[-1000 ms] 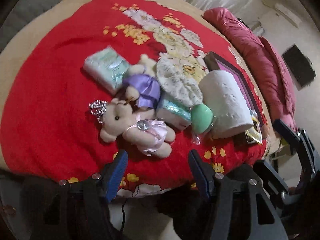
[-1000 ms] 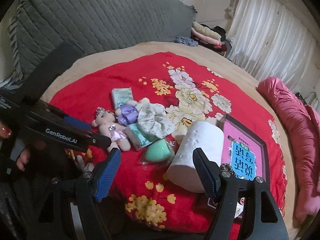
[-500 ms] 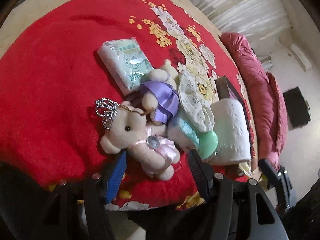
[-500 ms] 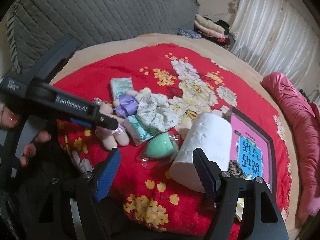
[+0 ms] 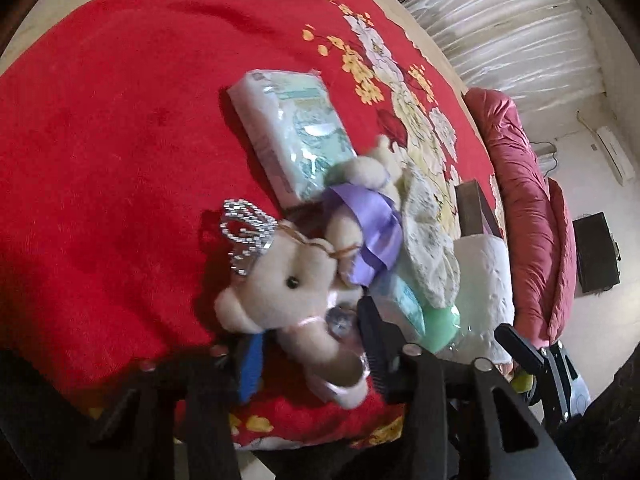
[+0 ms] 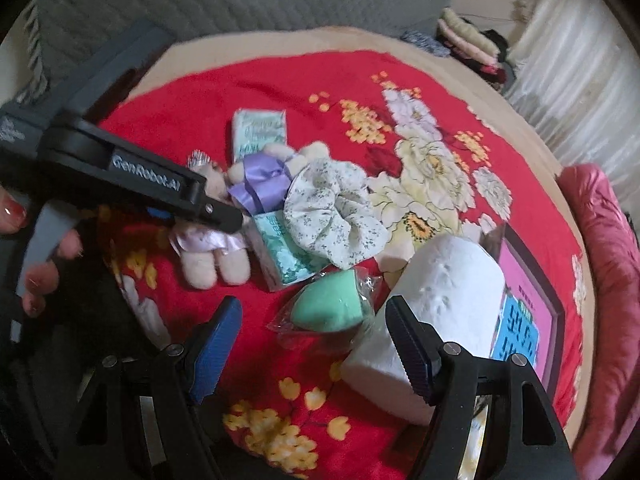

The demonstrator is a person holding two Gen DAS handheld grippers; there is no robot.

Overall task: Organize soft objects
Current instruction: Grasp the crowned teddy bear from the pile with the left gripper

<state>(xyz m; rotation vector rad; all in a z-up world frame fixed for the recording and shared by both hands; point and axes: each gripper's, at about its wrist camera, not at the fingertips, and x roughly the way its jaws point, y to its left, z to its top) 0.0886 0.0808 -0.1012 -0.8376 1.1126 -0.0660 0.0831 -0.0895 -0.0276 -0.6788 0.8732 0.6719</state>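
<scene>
- Blanket (image 6: 248,92), red with yellow and white flowers, covers the bed, and all the small things lie on it in one close group.
- Quilt (image 6: 612,248) of dark pink lies rolled along the right edge of the bed.
- Framed picture (image 6: 528,312), pink and blue, lies flat at the right of the group, and the paper roll partly hides it.
- Paper roll (image 6: 444,288), white, lies on its side, touching the green sponge.
- Right gripper (image 6: 316,344) hovers low over the near edge of the blanket with its jaws wide apart and nothing between them; the green sponge shows just beyond the gap.
- Left gripper (image 5: 308,344) is down at the crowned bear, one finger on each side of its body. The fingers are apart, and I cannot tell if they already press the bear.
- Crowned bear (image 5: 280,280), cream with a silver crown and a pale pink dress, lies at the near left of the group.
- Second bear (image 5: 368,216), with a purple ribbon, lies just behind it, touching it.
- Tissue pack (image 5: 296,136) lies behind the bears, and another tissue pack (image 6: 284,252) lies beside the crowned bear's legs.
- Scrunchie (image 6: 332,212), white with small flowers, rests partly on that nearer pack.
- Green sponge (image 6: 328,304) is in a clear wrapper.
</scene>
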